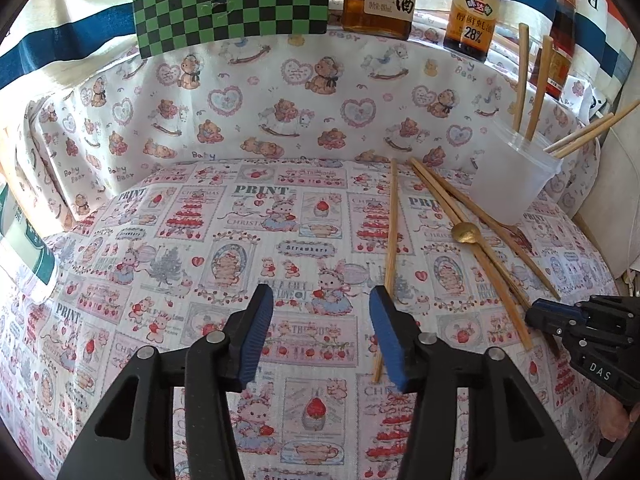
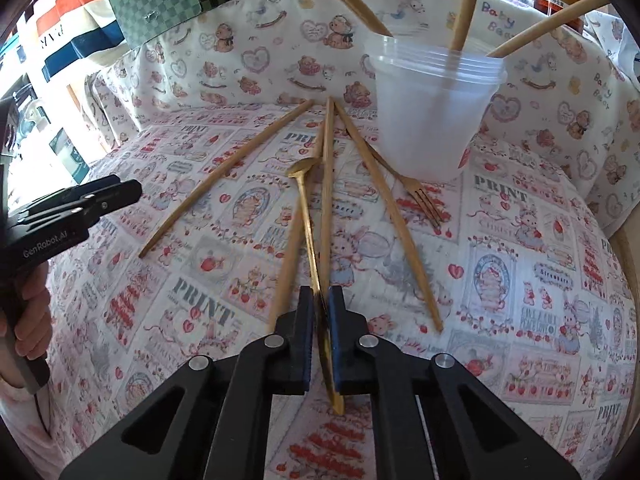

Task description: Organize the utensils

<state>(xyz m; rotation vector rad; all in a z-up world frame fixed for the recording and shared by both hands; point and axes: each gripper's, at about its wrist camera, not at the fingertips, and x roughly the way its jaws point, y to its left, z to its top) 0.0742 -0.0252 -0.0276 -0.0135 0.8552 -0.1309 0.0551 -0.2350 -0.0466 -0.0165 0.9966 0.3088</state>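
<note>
My right gripper (image 2: 320, 300) is shut on the handle of a gold spoon (image 2: 306, 208), whose bowl points toward the far side. Several wooden chopsticks (image 2: 224, 172) and a gold fork (image 2: 420, 196) lie fanned on the patterned cloth around it. A translucent plastic cup (image 2: 434, 112) stands behind them and holds several utensils. In the left wrist view the cup (image 1: 516, 176) is at the right, the spoon bowl (image 1: 466, 233) and chopsticks (image 1: 391, 248) lie before it. My left gripper (image 1: 320, 312) is open and empty above the cloth; the right gripper (image 1: 560, 320) shows at the right edge.
Sauce bottles (image 1: 474, 8) and a green checkered box (image 1: 232, 0) stand along the back edge. The cloth rises in a padded wall (image 1: 280, 100) behind the work area. My left gripper (image 2: 100, 196) shows at the left in the right wrist view.
</note>
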